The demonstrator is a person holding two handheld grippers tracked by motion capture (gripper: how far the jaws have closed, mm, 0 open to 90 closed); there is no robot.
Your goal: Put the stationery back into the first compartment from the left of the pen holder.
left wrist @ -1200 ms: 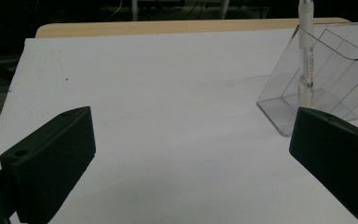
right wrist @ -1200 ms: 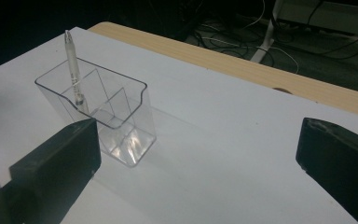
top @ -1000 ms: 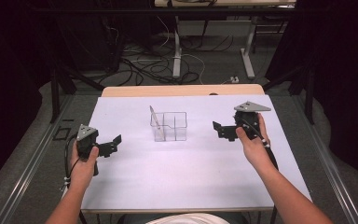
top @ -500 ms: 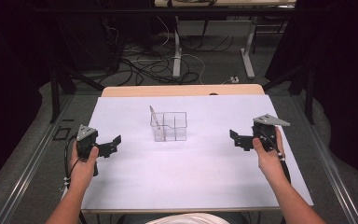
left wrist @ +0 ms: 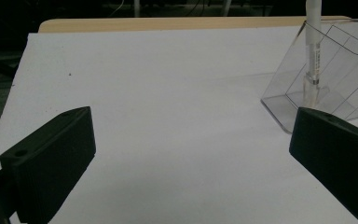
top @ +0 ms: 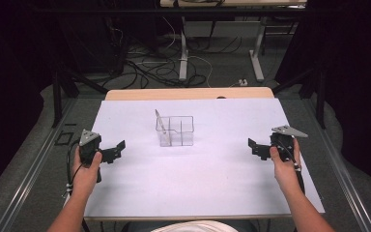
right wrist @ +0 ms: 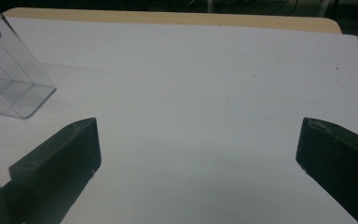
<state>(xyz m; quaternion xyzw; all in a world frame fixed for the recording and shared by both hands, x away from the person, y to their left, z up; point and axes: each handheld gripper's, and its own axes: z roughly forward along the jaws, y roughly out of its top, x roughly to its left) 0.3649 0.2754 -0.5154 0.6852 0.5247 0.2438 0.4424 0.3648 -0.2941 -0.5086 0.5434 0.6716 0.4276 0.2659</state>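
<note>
Bare white worktop (top: 203,183) lies wide around the clear organiser (top: 176,131); left gripper (top: 118,147) and right gripper (top: 252,146) sit near opposite edges, jaws wide apart, holding nothing.

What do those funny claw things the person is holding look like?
Each hand holds a black two-jaw gripper: the left gripper and the right gripper. Both have blocky, flat-faced black jaws, a grey three-cornered plate on top and a black cable trailing back along the arm. The forearms are bare, with no sleeves in view.
</note>
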